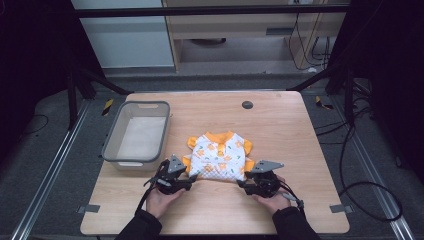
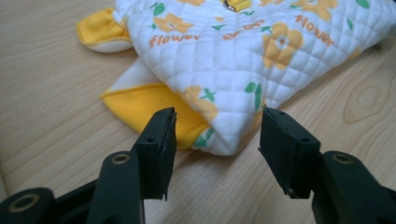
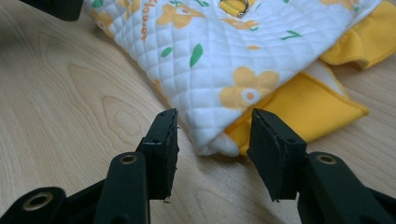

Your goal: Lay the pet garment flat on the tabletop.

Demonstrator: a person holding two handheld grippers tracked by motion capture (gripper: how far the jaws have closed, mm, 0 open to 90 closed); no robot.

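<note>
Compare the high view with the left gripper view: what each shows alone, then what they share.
High view alone: the grey plastic bin, both of the person's hands, the right hand-held gripper, the table's edges.
Left gripper view alone: "flower" lettering on the quilted fabric, and the garment's corner lying between open jaws, untouched.
Both: the flower-print baby garment, the wooden table, the left hand-held gripper.

left hand-held gripper (image 2: 217,133): jaws apart, straddling corner of garment | white quilted flower-print garment with yellow lining (image 2: 243,60): lies on light wooden worktop (image 2: 51,102)

A lab: metal rig frame (image 1: 75,95), loose cables (image 1: 350,150), test table (image 1: 280,120).
</note>
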